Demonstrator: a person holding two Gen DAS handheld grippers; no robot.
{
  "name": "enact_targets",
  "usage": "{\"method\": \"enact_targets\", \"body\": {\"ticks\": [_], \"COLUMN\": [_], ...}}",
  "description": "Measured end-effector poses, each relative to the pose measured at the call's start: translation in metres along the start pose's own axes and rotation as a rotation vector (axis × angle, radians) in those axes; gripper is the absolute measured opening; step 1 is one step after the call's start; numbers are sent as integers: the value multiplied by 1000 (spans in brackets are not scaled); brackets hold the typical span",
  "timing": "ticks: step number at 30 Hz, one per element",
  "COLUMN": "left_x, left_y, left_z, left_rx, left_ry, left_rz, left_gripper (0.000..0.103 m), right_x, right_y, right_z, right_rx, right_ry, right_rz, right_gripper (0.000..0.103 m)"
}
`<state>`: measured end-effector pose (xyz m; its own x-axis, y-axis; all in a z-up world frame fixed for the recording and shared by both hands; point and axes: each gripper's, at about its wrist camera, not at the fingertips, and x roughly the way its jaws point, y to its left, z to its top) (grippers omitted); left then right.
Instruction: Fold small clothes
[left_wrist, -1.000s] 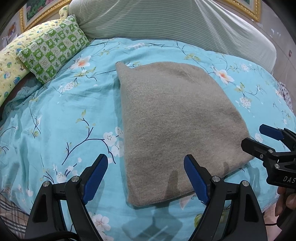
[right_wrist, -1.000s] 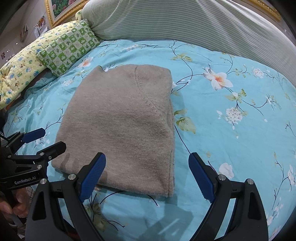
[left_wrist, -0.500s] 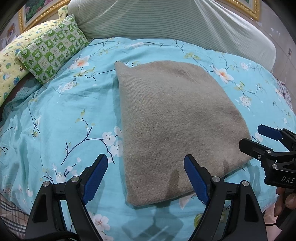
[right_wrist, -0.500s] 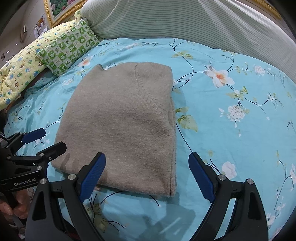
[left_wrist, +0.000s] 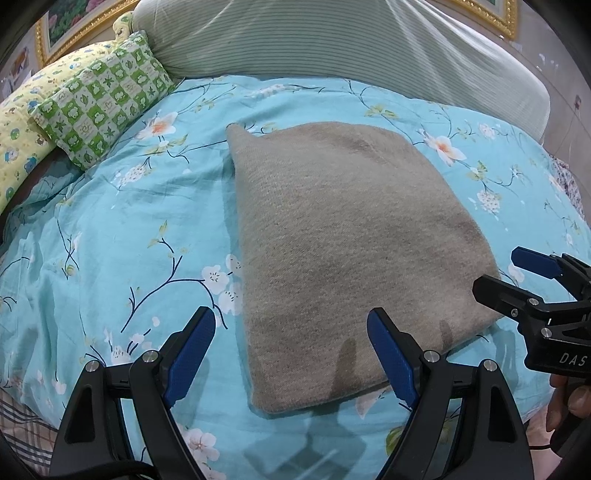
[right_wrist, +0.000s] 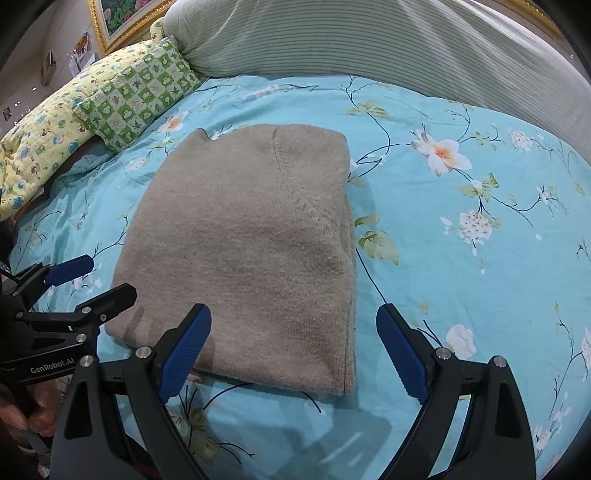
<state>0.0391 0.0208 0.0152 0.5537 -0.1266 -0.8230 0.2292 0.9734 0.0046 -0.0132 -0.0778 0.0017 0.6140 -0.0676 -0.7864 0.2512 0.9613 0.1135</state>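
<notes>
A grey-brown knitted garment (left_wrist: 340, 236) lies folded flat into a rough rectangle on the turquoise flowered bedspread (left_wrist: 110, 229). My left gripper (left_wrist: 291, 347) hovers open above its near left corner, nothing between the blue pads. The right wrist view shows the same garment (right_wrist: 251, 243), a seam running across its top layer. My right gripper (right_wrist: 295, 343) hangs open over the near right corner, holding nothing. Each gripper appears at the edge of the other's view, the right gripper (left_wrist: 517, 273) and the left gripper (right_wrist: 92, 280), both with jaws apart.
A green checked cushion (left_wrist: 99, 96) and a yellow patterned pillow (left_wrist: 18, 122) sit at the far left. A large striped bolster (left_wrist: 332, 48) runs along the back. A hand (right_wrist: 22, 410) grips the left tool's handle. Bare bedspread (right_wrist: 480, 221) stretches to the right.
</notes>
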Motion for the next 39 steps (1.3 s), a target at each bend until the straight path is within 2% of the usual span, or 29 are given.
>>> {"method": "enact_targets", "body": {"ticks": [39], "left_x": [2], "left_y": [0], "left_z": [0], "left_rx": [4], "left_ry": [14], "left_rz": [8], "left_gripper": [85], "right_x": [0], "right_y": [-2], "right_z": [5], "right_rx": [6], "right_ry": [3], "right_rz": [28], "right_gripper": [91]}}
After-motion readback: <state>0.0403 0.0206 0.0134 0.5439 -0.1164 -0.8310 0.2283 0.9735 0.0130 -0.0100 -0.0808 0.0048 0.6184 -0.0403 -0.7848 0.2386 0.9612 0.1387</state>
